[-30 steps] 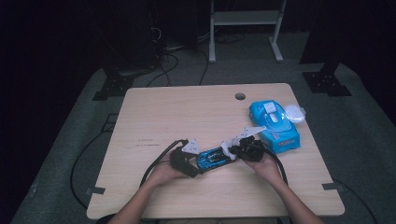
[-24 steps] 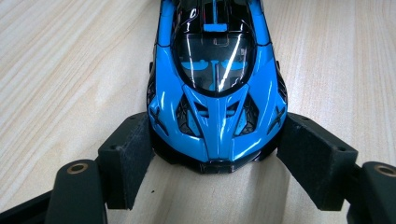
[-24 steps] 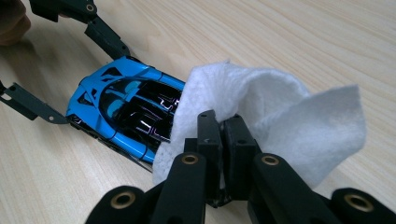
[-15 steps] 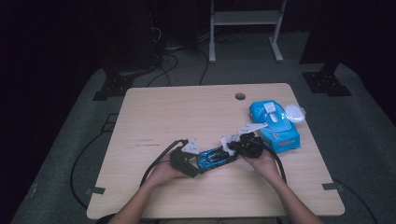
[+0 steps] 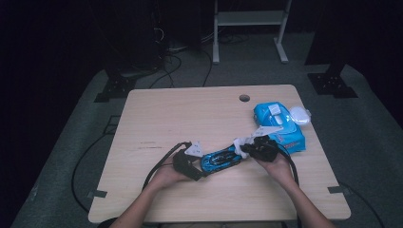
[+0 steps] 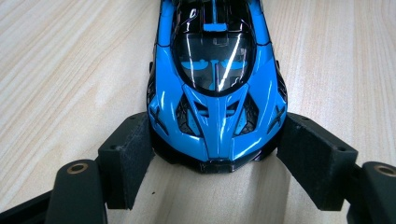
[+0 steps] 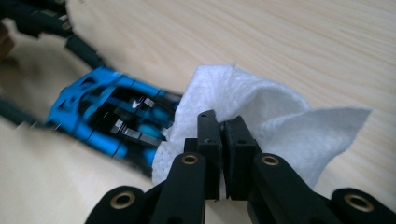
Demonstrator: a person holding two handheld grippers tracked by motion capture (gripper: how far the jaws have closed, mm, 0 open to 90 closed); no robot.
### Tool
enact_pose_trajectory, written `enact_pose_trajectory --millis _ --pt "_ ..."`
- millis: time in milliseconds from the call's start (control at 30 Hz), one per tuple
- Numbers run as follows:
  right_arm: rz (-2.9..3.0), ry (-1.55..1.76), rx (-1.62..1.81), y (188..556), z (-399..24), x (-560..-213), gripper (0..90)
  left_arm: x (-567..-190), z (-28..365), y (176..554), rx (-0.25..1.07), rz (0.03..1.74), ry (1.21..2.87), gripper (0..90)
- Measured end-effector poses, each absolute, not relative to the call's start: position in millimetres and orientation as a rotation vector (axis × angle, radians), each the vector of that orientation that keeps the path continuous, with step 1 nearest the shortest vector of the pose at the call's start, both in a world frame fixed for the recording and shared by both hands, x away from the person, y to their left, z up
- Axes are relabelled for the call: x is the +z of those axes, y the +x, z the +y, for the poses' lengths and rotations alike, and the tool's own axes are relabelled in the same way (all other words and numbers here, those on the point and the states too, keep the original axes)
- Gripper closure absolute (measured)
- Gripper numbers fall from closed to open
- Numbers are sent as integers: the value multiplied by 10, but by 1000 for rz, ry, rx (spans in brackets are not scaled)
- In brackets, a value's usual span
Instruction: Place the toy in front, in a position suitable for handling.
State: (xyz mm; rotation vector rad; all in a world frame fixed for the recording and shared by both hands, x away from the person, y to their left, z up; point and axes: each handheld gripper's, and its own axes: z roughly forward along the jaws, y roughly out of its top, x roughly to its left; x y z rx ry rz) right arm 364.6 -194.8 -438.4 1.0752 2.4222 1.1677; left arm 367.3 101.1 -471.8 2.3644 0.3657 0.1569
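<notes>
Starting at the left of the high view, we see the left gripper (image 5: 197, 167) held low over the wooden table (image 5: 157, 118), its cable looping off toward the near left edge. Its jaws are clamped on the nose of a blue toy car (image 5: 221, 159), which lies on the tabletop a little toward the near edge from the middle, its length running up and to the right. In the left gripper view we look straight along that car (image 6: 217, 88): the two black pads press against the front corners of the body on either side, with the windscreen and roof stretching away above them. Moving right, the far end of the car meets a white wipe (image 5: 241, 142), and the right gripper (image 5: 248, 148) has its jaws closed tight on that wipe. In the right gripper view the wipe (image 7: 261, 116) is pinched between the closed pads and bunches up against the car's end (image 7: 112, 121), which looks blurred. Farther right on the table lies a blue pack of wipes (image 5: 280, 126), just behind the right hand, with its white lid flipped open toward the table's right edge.
</notes>
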Motion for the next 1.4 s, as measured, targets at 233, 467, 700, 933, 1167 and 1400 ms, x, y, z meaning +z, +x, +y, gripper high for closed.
enact_pose_trajectory --millis 233,467,700,933,1167,1400 --pt "2502 1003 1111 3477 -1954 -4407 859 -4720 1008 3674 158 367 2362 266" --pt "2474 1050 1127 3638 -1930 -4416 858 -4725 1007 3676 157 365 2358 266" --pt "2468 1035 1141 3792 -1692 -4428 858 -4722 1009 3677 158 362 2363 266" --pt "2481 1008 1142 3774 -1670 -4399 858 -4724 1009 3676 158 363 2361 266" --pt "2522 990 1181 3517 -1887 -4330 858 -4726 1006 3679 158 361 2360 266" --pt "2588 929 1135 3493 -1795 -4415 842 -4726 1005 3677 160 364 2360 266"
